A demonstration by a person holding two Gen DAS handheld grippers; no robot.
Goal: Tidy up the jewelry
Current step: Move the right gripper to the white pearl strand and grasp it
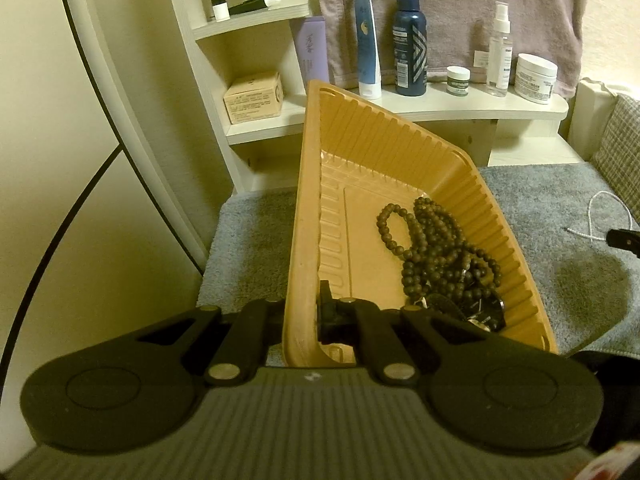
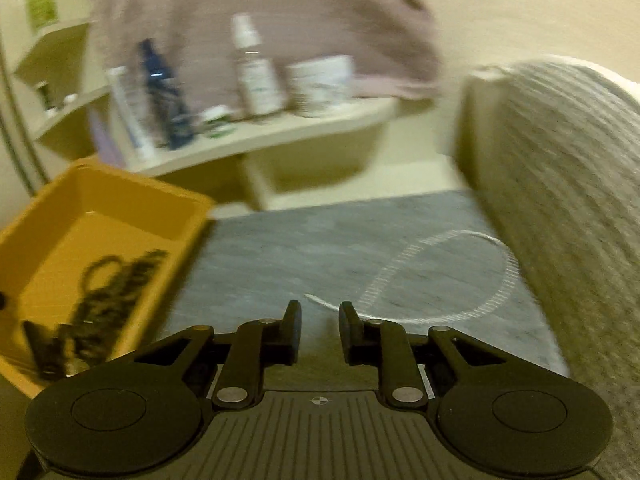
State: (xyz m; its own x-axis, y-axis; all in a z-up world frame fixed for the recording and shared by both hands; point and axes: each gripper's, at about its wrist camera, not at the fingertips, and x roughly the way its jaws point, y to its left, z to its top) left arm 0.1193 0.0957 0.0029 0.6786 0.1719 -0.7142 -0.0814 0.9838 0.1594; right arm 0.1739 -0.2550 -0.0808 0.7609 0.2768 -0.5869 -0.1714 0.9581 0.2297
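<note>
surface: grey mat (image 1: 540, 200) | on it: orange tray (image 1: 384, 148), white chain (image 2: 440, 276)

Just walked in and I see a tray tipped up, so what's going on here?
Someone is sorting jewelry with two handheld grippers. The left gripper is shut on the near wall of an orange tray, holding it tilted, with dark bead necklaces heaped in its low corner. The right gripper is open and empty, pointing at a white chain lying on the grey mat.

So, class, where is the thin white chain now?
In the right wrist view, the thin white chain lies looped on the grey mat, right of the orange tray.
</note>
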